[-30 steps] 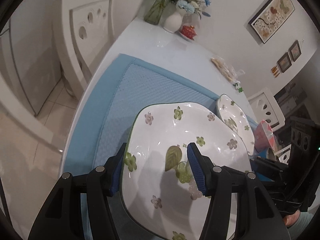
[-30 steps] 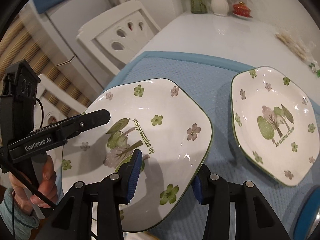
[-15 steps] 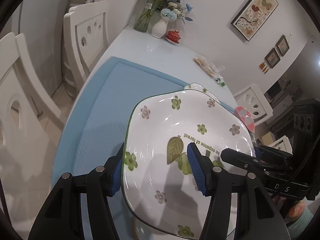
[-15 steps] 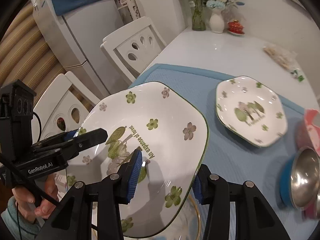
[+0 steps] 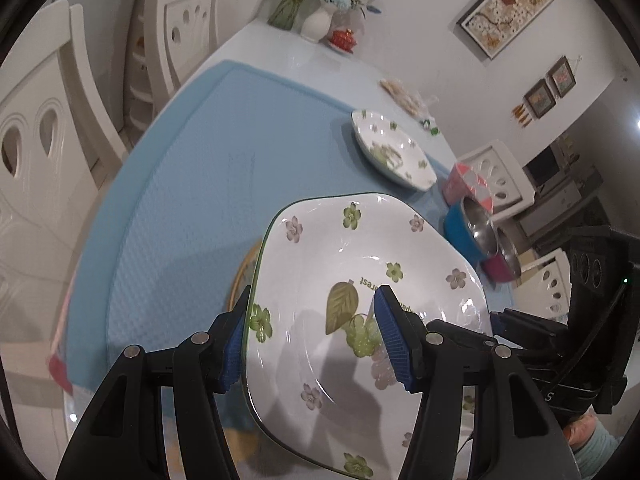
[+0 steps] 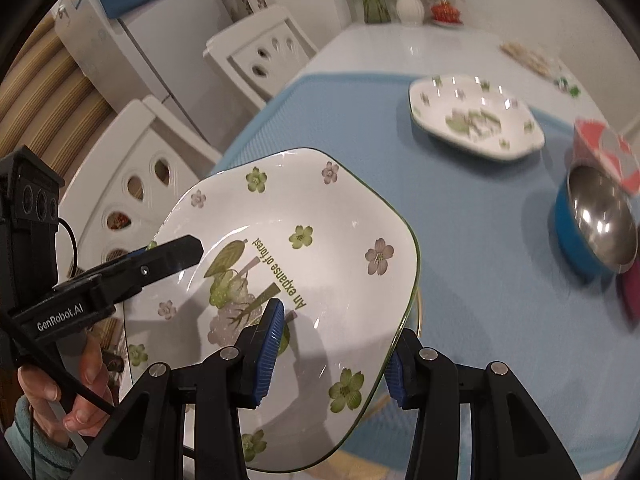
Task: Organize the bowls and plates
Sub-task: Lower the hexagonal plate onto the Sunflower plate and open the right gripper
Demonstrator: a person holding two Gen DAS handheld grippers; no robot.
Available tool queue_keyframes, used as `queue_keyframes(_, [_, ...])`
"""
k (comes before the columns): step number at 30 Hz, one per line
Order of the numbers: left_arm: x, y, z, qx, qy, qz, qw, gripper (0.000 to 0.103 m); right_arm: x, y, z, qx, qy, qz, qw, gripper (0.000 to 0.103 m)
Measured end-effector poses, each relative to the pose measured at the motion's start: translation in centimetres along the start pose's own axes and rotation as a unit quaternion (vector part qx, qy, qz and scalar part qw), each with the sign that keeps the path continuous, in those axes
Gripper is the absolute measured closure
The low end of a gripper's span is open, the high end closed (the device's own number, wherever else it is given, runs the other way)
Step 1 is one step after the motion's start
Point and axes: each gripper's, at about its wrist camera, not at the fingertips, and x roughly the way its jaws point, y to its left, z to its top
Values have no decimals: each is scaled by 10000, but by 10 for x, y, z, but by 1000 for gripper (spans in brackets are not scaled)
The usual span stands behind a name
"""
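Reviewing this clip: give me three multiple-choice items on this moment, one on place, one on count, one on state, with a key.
1. Where is the second floral plate?
A. on the blue mat
B. on a chair
C. on the floor

2. How many grippers grip the large floral plate?
A. none
B. one
C. two

3. The large plate is:
A. flat on the mat
B. lifted and tilted
C. broken

Key: 1 A, it rests on the blue mat. 2 C, left gripper and right gripper clamp opposite rims. 3 B, mat shows beneath its raised edge.
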Motion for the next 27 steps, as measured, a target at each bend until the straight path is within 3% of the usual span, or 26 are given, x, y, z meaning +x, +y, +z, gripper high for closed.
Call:
queue_keyframes(12, [20, -1, -26, 36, 396, 150, 9991, 48, 20, -13, -29, 198, 451, -68, 9988, 58])
queue_keyframes(20, [27, 4, -30, -1, 470, 226, 9986, 48, 26, -14, -25, 217, 575, -123, 9980, 57])
queue_keyframes(27, [26, 7, -23, -95, 476, 286, 9984, 48, 40, -16, -13, 486, 933, -1, 9944, 56])
